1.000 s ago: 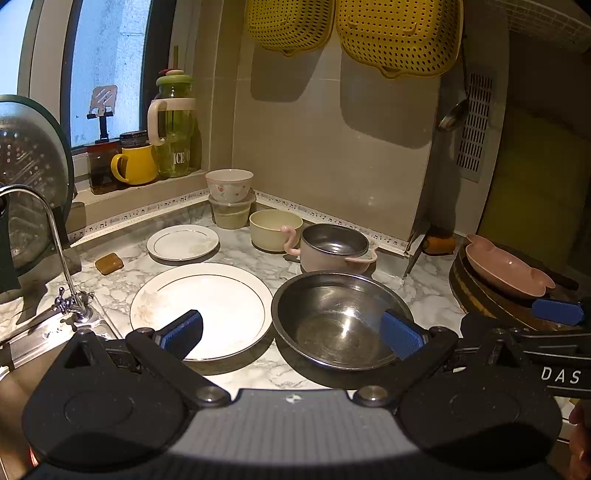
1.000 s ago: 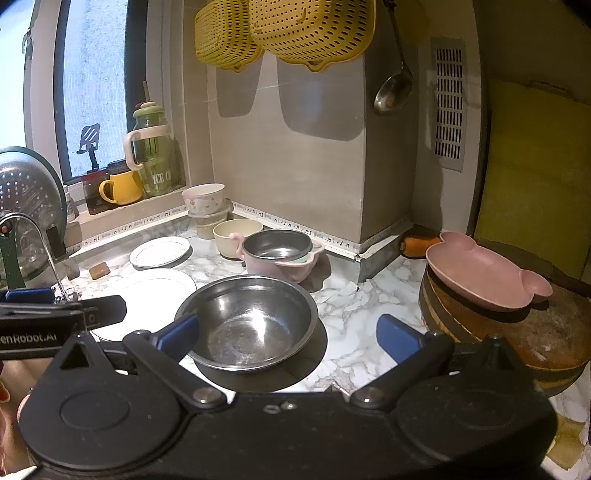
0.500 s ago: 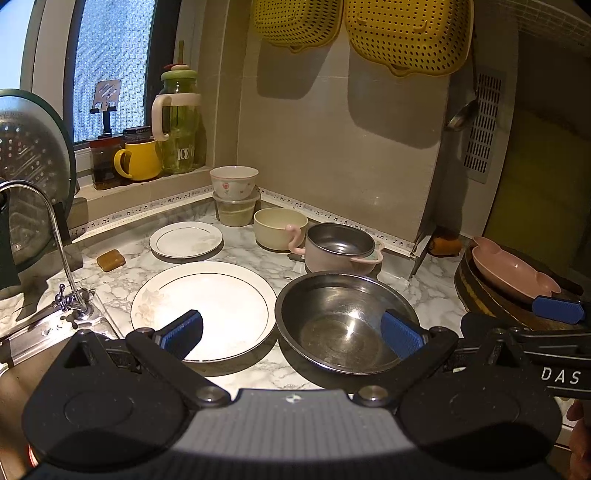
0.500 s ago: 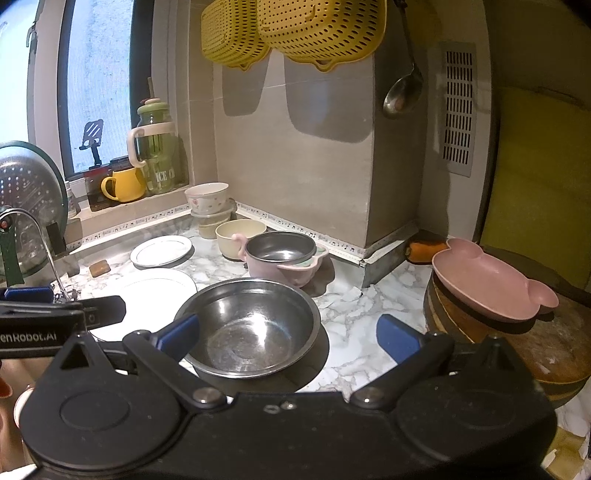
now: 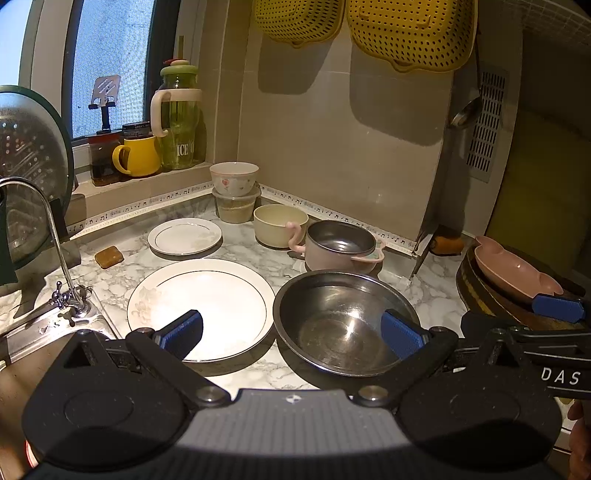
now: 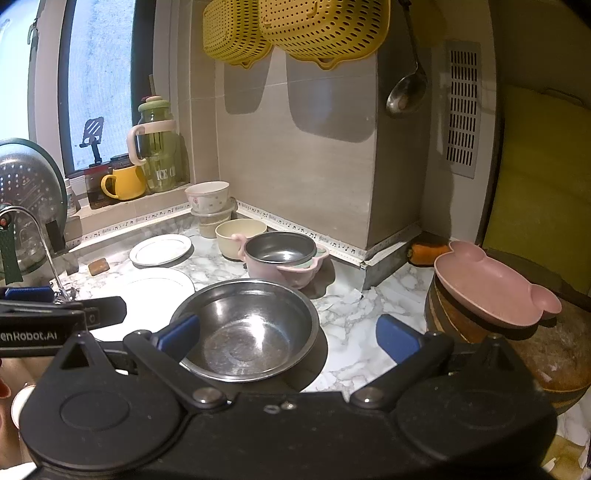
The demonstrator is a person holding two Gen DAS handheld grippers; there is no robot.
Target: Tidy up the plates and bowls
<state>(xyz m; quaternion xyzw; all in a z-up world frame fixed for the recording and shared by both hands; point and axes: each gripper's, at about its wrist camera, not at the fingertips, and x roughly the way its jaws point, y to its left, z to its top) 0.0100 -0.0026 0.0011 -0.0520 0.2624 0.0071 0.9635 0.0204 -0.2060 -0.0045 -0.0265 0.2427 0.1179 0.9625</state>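
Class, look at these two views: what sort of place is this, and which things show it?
Most likely a home kitchen counter: a tap beside the sink, plates and a steel bowl on the marble worktop, and yellow colanders hanging on the wall.

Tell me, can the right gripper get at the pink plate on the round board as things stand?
Probably yes. The right gripper is open and empty, and the pink plate sits on top of the board with nothing on it or between them. Its rim overhangs the board's edge, which leaves room for a finger underneath.
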